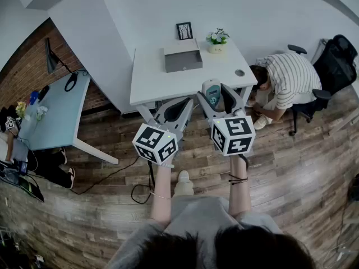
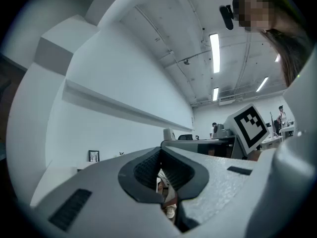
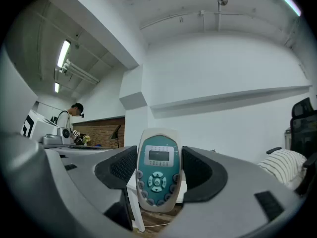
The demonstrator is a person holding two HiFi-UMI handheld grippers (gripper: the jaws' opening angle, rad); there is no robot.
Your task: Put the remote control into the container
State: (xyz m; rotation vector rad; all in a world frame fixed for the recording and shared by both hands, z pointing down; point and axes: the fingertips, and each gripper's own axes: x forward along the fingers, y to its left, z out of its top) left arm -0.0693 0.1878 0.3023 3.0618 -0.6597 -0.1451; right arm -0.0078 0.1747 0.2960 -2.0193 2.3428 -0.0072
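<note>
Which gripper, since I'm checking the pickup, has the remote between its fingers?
The right gripper: the teal-faced remote control stands upright between its fingers. The left gripper has its fingers closed on nothing.

Picture frame [image 1: 184,31] and plant [image 1: 217,38] top white table [image 1: 148,77].

The right hand-held gripper [image 1: 215,96] grips the remote control [image 1: 211,91] upright, over the near edge of the white bench [image 1: 151,77]. The left hand-held gripper [image 1: 185,103] hangs just beside it. On the bench stand a grey container [image 1: 183,57], a picture frame [image 1: 184,31] and a potted plant [image 1: 217,38]; a person in a striped shirt [image 1: 286,80] crouches at its right end
</note>
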